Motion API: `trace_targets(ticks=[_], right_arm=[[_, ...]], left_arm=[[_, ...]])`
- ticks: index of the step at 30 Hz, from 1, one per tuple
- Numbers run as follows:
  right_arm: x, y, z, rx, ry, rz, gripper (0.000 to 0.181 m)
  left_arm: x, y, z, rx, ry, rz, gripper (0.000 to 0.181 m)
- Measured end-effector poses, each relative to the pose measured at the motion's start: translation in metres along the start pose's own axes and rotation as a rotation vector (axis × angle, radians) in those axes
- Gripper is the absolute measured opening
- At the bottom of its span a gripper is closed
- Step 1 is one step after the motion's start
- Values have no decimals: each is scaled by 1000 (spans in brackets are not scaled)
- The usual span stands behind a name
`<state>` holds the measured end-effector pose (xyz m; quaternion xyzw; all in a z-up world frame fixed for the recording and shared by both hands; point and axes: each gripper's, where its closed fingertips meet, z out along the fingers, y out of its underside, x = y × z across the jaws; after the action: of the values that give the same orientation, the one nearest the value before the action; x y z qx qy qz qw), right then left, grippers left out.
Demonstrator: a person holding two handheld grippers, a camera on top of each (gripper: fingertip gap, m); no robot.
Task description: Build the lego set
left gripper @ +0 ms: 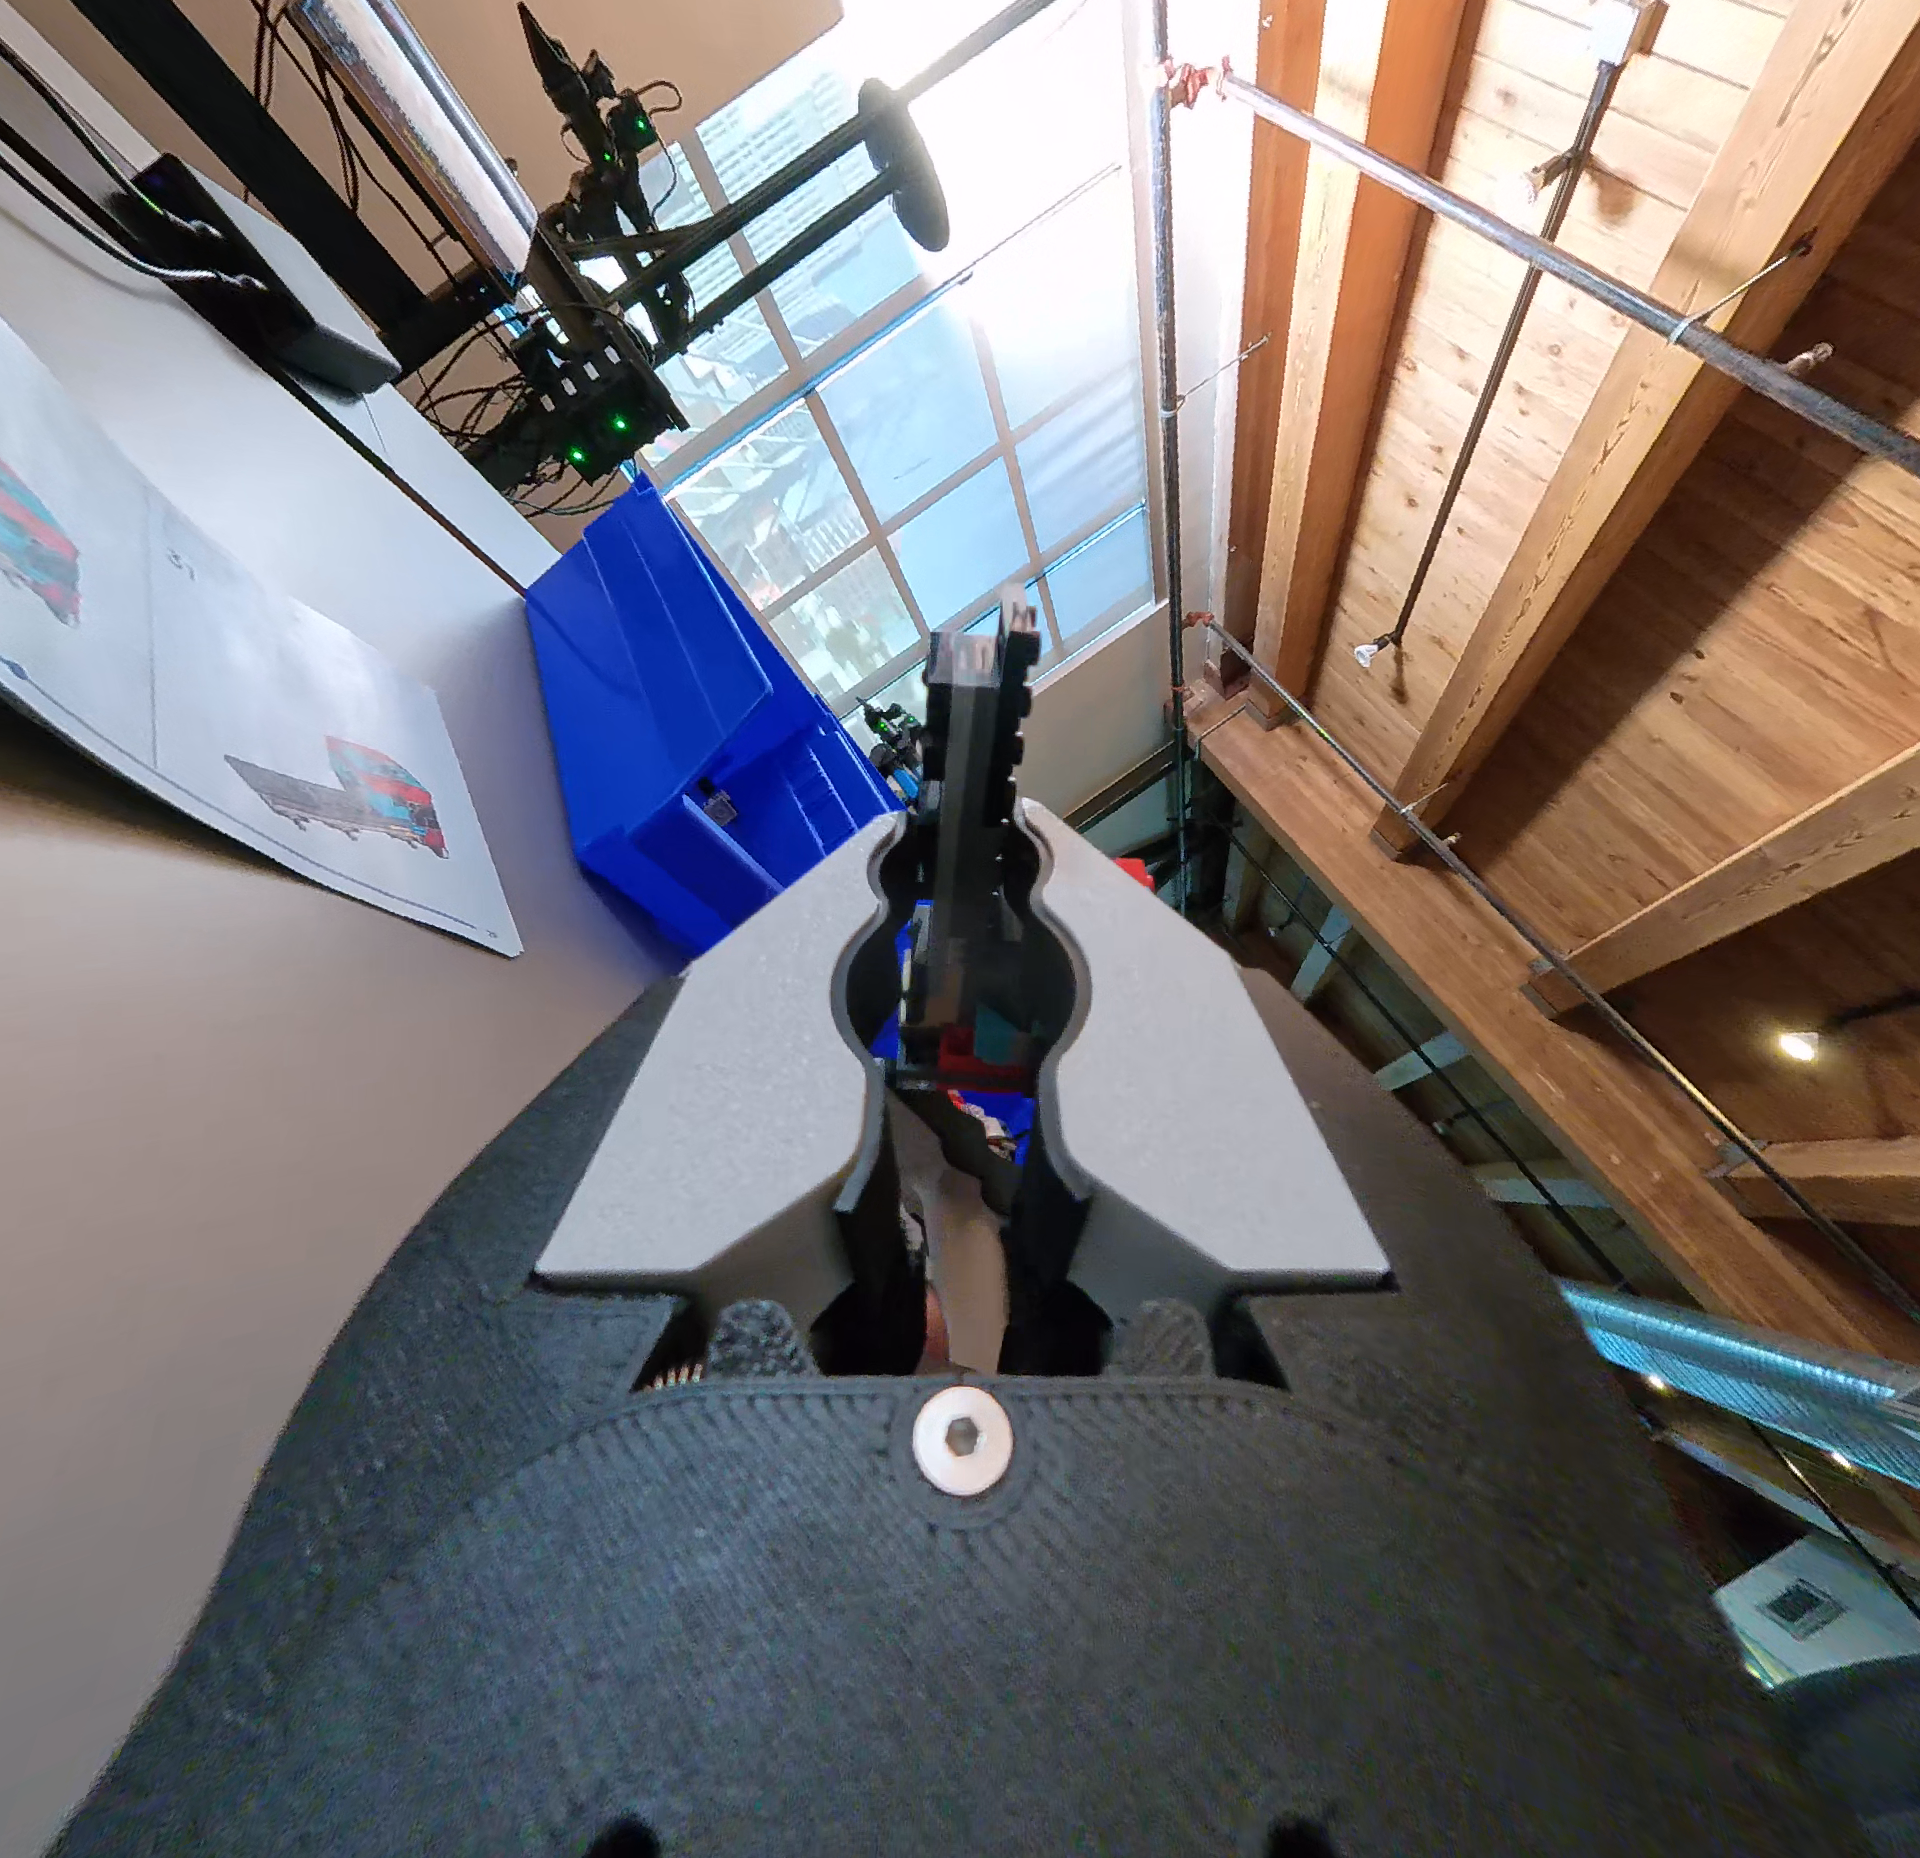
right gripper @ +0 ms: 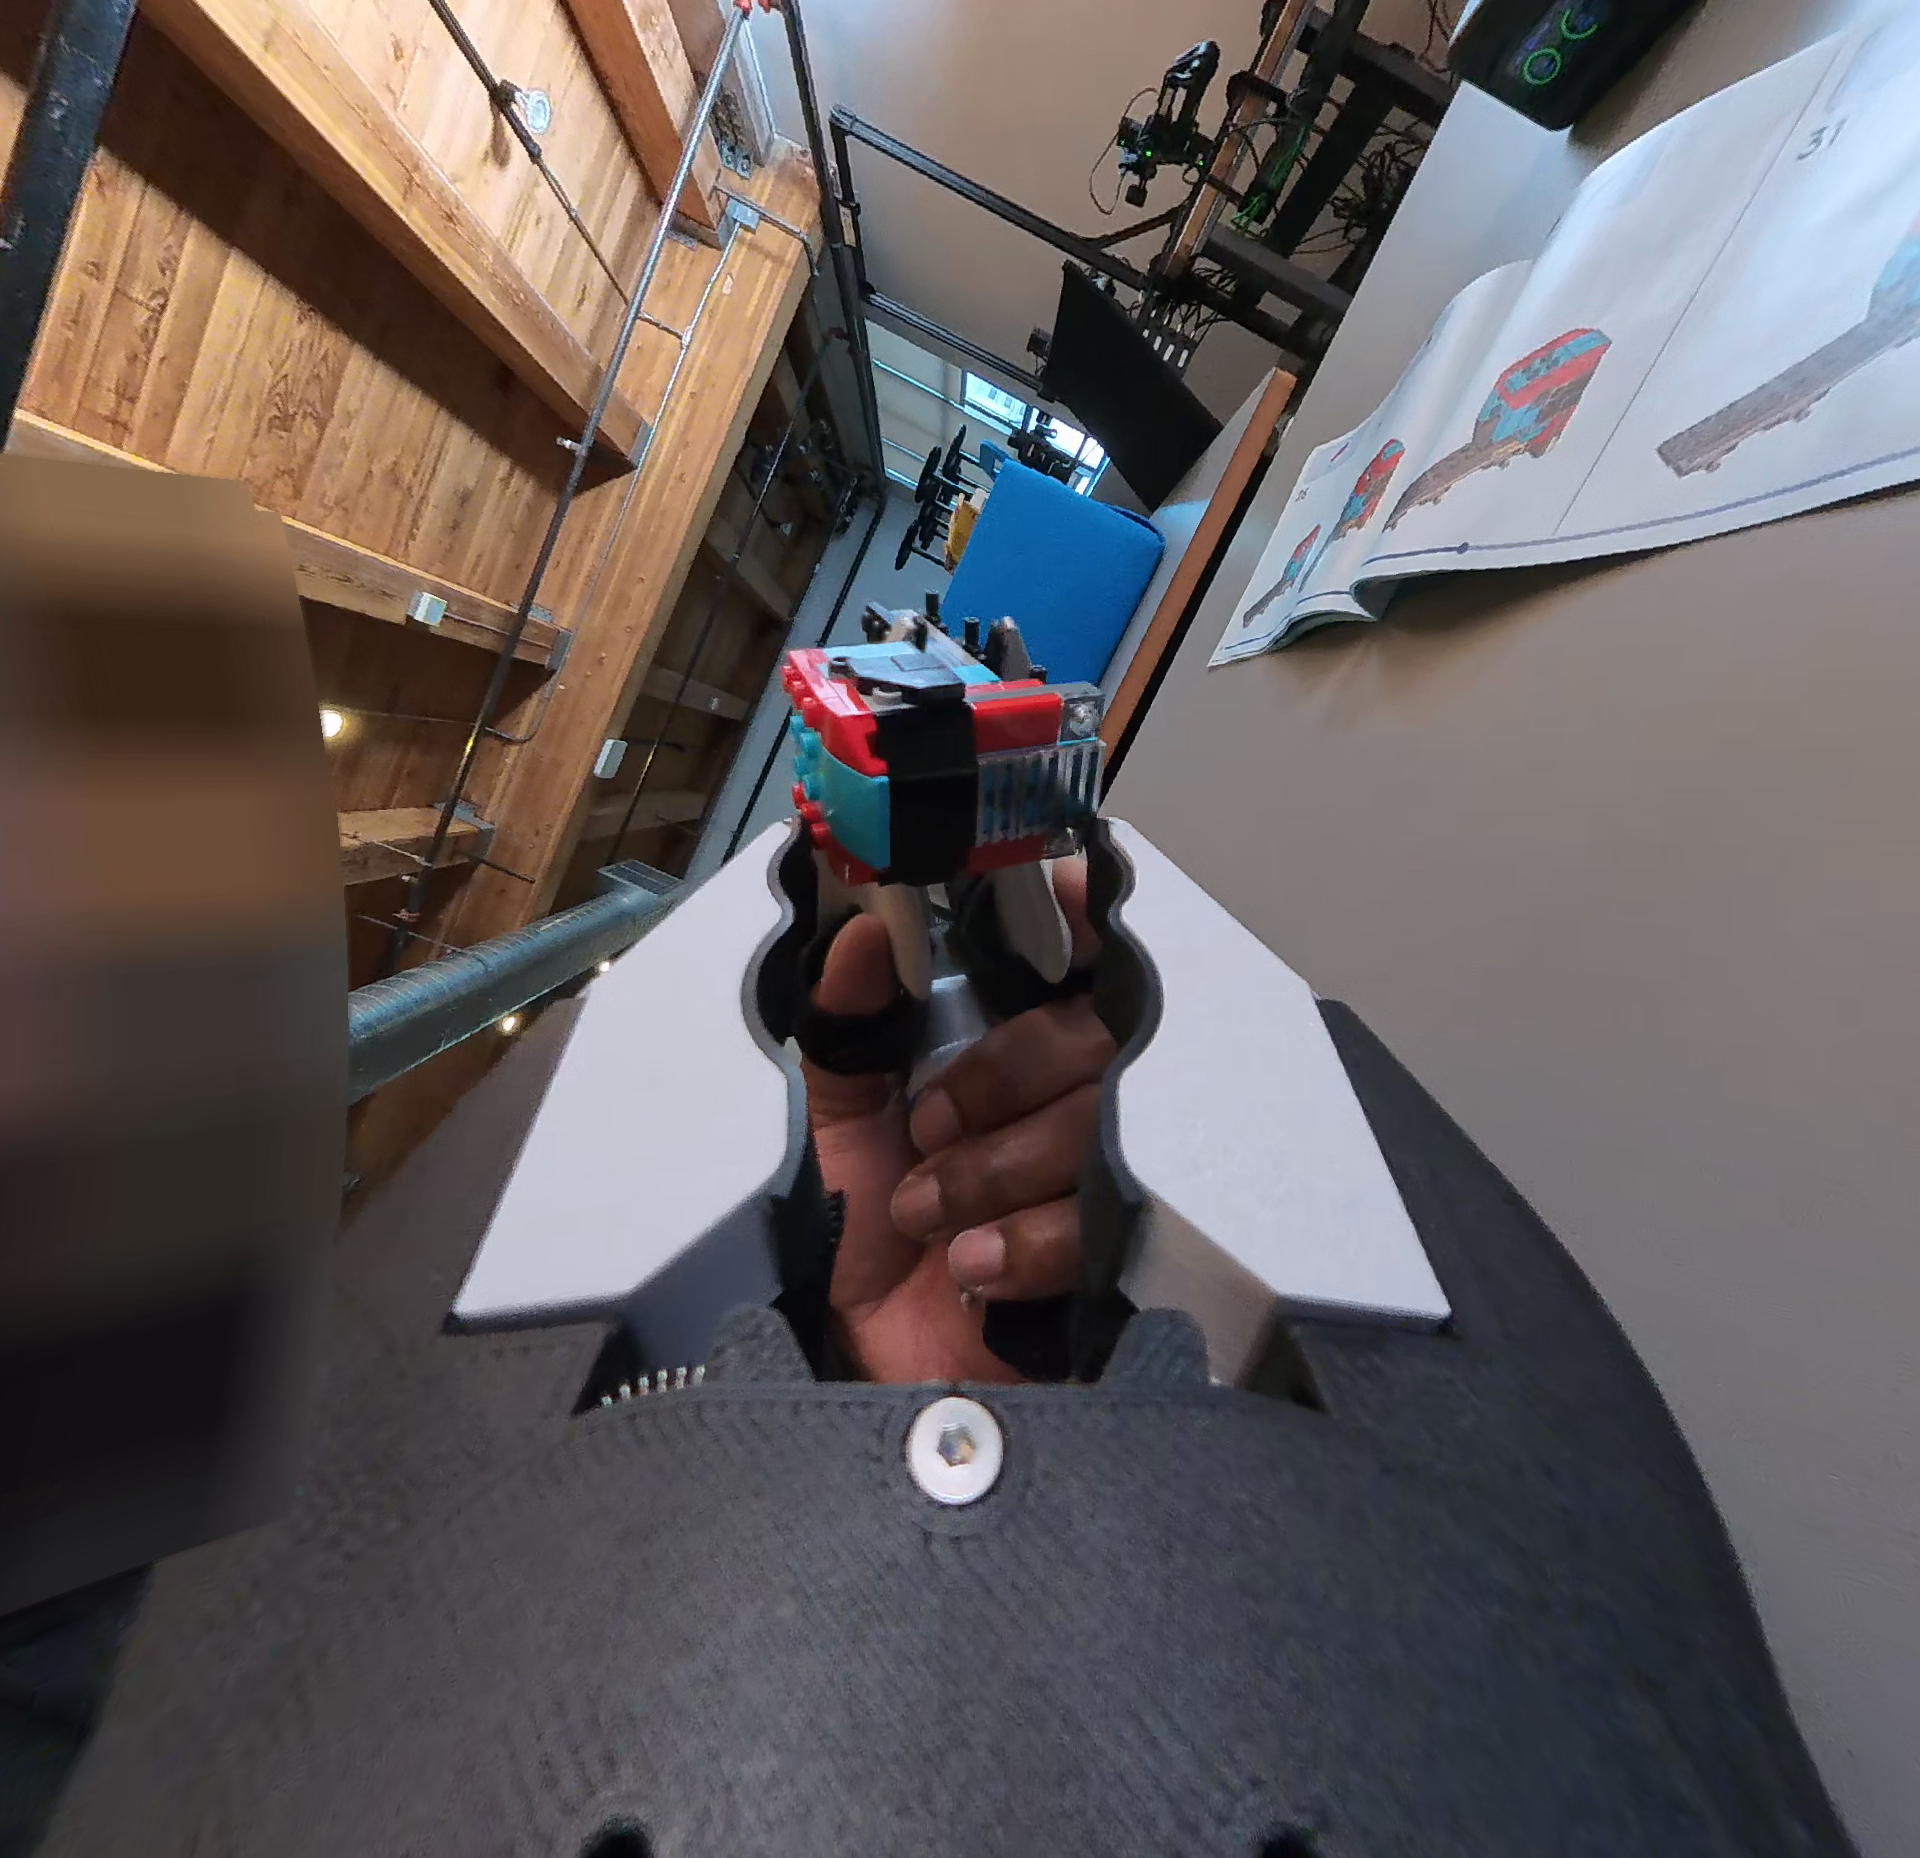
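Between your left gripper's [left gripper: 961,873] closed fingers, the chassis [left gripper: 971,769] runs lengthwise forward; your right gripper [right gripper: 940,852] stands narrowly open at the cab [right gripper: 935,769].

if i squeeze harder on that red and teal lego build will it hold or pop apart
The lego build is many small bricks pressed together, so it is likely stiff but may split at seams. The long dark plate sticks out, so it could lever loose.
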<state>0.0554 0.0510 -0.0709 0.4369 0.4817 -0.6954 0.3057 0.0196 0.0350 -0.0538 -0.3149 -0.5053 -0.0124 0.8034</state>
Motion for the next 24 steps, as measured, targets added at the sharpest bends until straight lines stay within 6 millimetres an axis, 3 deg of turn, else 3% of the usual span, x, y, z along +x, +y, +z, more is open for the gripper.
trace_targets(ticks=[11, 16, 24], right_arm=[[-3, 2, 2, -28, -4, -7, 51], [-5, 7, 2, -57, -12, -3, 61], [-5, -3, 2, -36, 25, -23, 63]], left_arm=[[2, -3, -1, 12, 6, 20, 16], [3, -7, -2, 33, 0, 44, 16], [8, -2, 0, 7, 22, 68, 16]])
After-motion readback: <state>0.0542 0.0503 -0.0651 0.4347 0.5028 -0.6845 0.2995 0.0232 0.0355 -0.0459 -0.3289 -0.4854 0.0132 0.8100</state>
